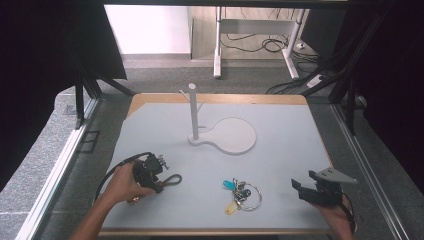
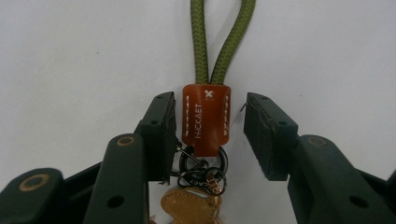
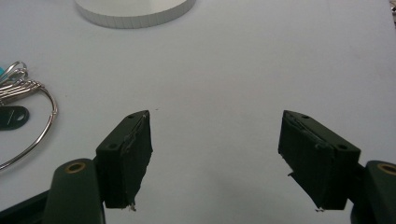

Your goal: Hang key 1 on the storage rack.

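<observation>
A key fob lies on the grey table mat (image 1: 280, 150): an olive-green cord loop (image 2: 223, 42) (image 1: 173, 179) runs into a brown leather tag (image 2: 205, 121), with dark rings and a tan leather piece (image 2: 189, 205) below it. My left gripper (image 2: 210, 100) (image 1: 162, 176) straddles the tag. The left pad sits against the tag's edge and the right pad (image 2: 264, 135) stands clear of it, so the gripper is open. My right gripper (image 3: 217, 116) (image 1: 301, 181) hovers open over bare mat at the near right, nothing between its fingers.
A white stand (image 1: 192, 110) with side pegs rises from a round white base (image 1: 235, 135) (image 3: 135, 11) at mid-table. A large metal ring with several keys and coloured tags (image 1: 243, 194) (image 3: 18, 107) lies near the front edge, between my two hands.
</observation>
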Motion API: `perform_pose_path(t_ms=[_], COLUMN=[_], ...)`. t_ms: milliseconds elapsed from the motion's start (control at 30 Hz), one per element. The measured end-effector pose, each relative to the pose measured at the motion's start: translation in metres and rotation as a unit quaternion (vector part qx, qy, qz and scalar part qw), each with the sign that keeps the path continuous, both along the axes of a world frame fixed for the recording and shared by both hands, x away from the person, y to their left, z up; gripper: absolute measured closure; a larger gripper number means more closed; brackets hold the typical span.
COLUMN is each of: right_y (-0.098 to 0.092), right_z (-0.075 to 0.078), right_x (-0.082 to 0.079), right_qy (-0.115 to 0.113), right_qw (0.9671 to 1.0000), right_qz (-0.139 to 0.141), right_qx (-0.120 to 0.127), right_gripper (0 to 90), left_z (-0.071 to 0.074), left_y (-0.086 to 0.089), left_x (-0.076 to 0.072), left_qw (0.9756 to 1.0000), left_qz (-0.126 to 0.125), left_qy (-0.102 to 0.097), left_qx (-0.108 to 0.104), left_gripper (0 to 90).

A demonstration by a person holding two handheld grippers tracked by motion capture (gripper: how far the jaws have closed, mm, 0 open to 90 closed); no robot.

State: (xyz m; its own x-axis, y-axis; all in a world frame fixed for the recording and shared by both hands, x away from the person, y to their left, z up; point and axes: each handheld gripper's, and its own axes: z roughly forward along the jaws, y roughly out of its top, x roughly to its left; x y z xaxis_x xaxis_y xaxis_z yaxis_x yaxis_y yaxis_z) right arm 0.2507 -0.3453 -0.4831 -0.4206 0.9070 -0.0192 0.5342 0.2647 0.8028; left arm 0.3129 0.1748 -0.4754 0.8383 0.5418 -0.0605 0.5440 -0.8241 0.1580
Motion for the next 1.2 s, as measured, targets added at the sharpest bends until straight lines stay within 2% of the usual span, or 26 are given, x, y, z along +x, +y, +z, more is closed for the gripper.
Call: perform_pose_path(t_ms=[233, 300, 400, 600, 667, 800, 967, 1200], right_y=[-0.001, -0.004, -0.008, -0.007, -0.008, -0.009, -0.010, -0.014], right_z=[-0.001, -0.001, 0.000, -0.001, -0.001, -0.001, -0.001, -0.001], right_x=[0.000, 0.000, 0.000, 0.000, 0.000, 0.000, 0.000, -0.001], right_qy=[0.001, 0.001, -0.001, -0.001, -0.001, 0.000, 0.001, 0.000], right_qw=[1.0000, 1.0000, 0.9999, 0.9999, 0.9999, 0.9999, 0.9998, 0.9997], right_qz=[-0.002, -0.007, -0.014, -0.013, -0.013, -0.017, -0.020, -0.024], right_qx=[-0.003, -0.002, 0.001, -0.001, -0.001, 0.000, 0.004, 0.005], right_gripper=[26.1, 26.1, 26.1, 26.1, 26.1, 26.1, 26.1, 26.1], left_z=[-0.004, -0.004, -0.004, -0.003, 0.000, 0.013, 0.038, 0.077], left_y=[-0.003, -0.003, -0.003, -0.003, -0.001, 0.004, 0.011, 0.017], left_x=[-0.002, -0.003, -0.004, -0.005, -0.005, -0.005, -0.006, -0.002], left_qw=[0.9999, 0.9999, 0.9999, 0.9998, 0.9998, 0.9990, 0.9973, 0.9945], left_qz=[-0.004, -0.006, -0.008, 0.004, 0.006, 0.020, 0.038, 0.041], left_qy=[-0.009, -0.010, -0.010, -0.019, -0.018, -0.025, -0.037, -0.055], left_qx=[0.011, 0.010, 0.007, 0.006, -0.001, -0.032, -0.051, -0.079], left_gripper=[58.6, 59.4, 65.6, 66.5, 66.6, 66.6, 66.7, 66.7])
